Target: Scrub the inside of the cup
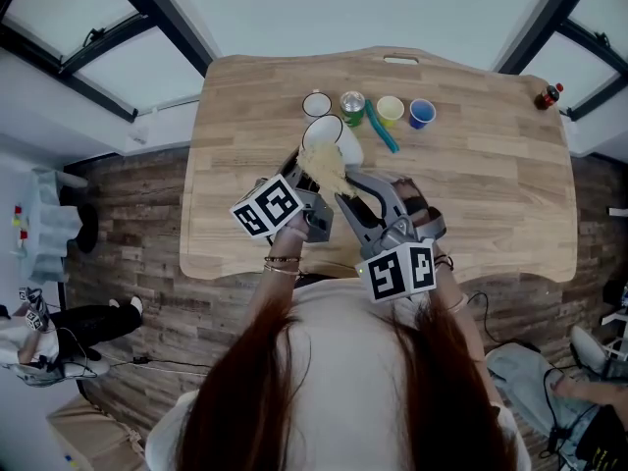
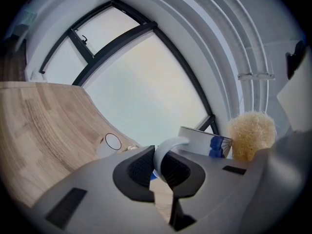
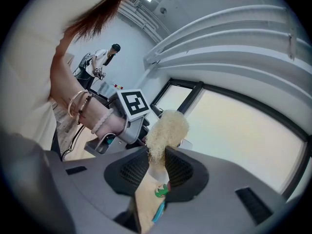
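Observation:
A white mug (image 1: pixel 326 133) with a blue pattern (image 2: pixel 204 141) is held above the wooden table (image 1: pixel 491 194). My left gripper (image 1: pixel 298 162) (image 2: pixel 157 167) is shut on its handle (image 2: pixel 167 147). A pale yellow fibrous scrubber (image 1: pixel 322 167) (image 3: pixel 165 129) is clamped in my right gripper (image 1: pixel 343 190) (image 3: pixel 157 165), which is shut on it. In the left gripper view the scrubber (image 2: pixel 251 134) stands just right of the mug's rim, outside the mug. The mug's inside is hidden from all views.
At the back of the table stand a white cup (image 1: pixel 316 104) (image 2: pixel 111 143), a green can (image 1: pixel 352 103), a yellow cup (image 1: pixel 390 110) and a blue cup (image 1: pixel 421 113), with a teal brush (image 1: pixel 382 132) beside them. A small bottle (image 1: pixel 548 95) sits at the far right corner.

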`<state>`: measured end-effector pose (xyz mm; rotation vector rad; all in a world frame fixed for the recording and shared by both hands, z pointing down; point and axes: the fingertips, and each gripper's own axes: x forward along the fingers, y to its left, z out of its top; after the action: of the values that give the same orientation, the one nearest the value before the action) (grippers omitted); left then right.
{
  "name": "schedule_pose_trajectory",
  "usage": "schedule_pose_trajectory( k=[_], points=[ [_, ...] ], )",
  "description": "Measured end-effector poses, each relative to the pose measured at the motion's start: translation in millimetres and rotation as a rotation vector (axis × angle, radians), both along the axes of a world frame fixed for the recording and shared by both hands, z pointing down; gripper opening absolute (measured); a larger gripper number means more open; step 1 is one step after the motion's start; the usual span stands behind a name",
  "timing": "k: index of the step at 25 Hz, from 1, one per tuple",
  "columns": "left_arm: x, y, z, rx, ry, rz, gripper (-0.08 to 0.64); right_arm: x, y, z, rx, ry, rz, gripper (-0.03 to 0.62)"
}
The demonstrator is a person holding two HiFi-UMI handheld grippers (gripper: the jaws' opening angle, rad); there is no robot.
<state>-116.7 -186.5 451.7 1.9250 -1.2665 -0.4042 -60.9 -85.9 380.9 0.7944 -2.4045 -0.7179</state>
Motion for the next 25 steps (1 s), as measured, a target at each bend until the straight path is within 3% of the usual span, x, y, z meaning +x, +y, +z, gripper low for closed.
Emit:
schedule_pose_trajectory(
  k=[14, 25],
  points=[
    [-1, -3, -11, 0.015, 0.057, -0.005, 0.029, 0, 0, 10, -0.018, 0.012, -0.005, 0.11],
    [4, -5, -19, 0.062, 0.097, 0.018, 0.029, 9, -7, 1, -0.047, -0.063, 0.016, 0.11]
  ],
)
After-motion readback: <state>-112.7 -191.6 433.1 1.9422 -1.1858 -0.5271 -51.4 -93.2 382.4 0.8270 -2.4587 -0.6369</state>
